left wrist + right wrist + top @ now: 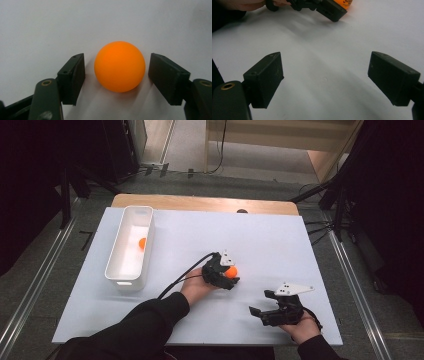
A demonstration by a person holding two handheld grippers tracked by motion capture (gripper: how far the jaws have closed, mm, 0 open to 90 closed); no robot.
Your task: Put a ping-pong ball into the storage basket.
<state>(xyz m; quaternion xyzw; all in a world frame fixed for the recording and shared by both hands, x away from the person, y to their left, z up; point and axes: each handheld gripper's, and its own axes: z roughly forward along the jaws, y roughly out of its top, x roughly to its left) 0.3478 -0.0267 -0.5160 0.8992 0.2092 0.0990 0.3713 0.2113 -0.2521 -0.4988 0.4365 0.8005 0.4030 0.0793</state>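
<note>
Left gripper view: fingers (72,75) flank orange ball (119,66) (gaps visible).

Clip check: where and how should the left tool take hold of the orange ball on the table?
Across its widest middle, one jaw on each side. The ball is round and smooth, so off-centre pads would likely squeeze it out. The left tool already straddles it, jaws open with small gaps either side; closing straight in looks right.
</note>
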